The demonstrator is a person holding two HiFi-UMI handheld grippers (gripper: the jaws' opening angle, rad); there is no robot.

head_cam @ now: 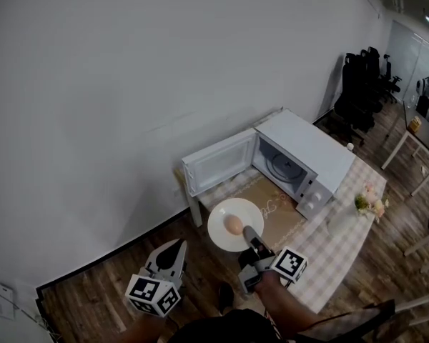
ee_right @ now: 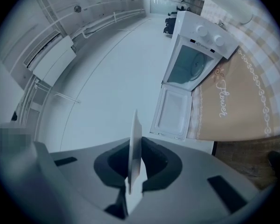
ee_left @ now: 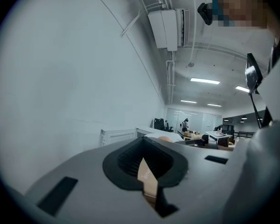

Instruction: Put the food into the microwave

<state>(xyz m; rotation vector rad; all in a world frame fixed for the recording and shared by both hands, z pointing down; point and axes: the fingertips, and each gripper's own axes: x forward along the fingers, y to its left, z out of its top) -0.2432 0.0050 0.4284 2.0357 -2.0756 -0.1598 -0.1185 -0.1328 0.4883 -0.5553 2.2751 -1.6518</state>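
A white plate (head_cam: 218, 229) carrying a round tan piece of food (head_cam: 233, 224) hangs in front of the table, just short of the microwave. My right gripper (head_cam: 249, 233) is shut on the plate's near rim; in the right gripper view the plate (ee_right: 136, 143) shows edge-on between the jaws. The white microwave (head_cam: 309, 148) stands on the table with its door (head_cam: 220, 161) swung open to the left and its cavity (head_cam: 284, 168) exposed. My left gripper (head_cam: 173, 247) hangs low at the left over the floor, shut and holding nothing.
A tan placemat (head_cam: 280, 216) lies on the checked tablecloth (head_cam: 343, 245) before the microwave. A small flower bunch (head_cam: 370, 203) and a pale bottle (head_cam: 341, 221) stand to the right. A white wall runs behind; black office chairs (head_cam: 365, 77) stand far back.
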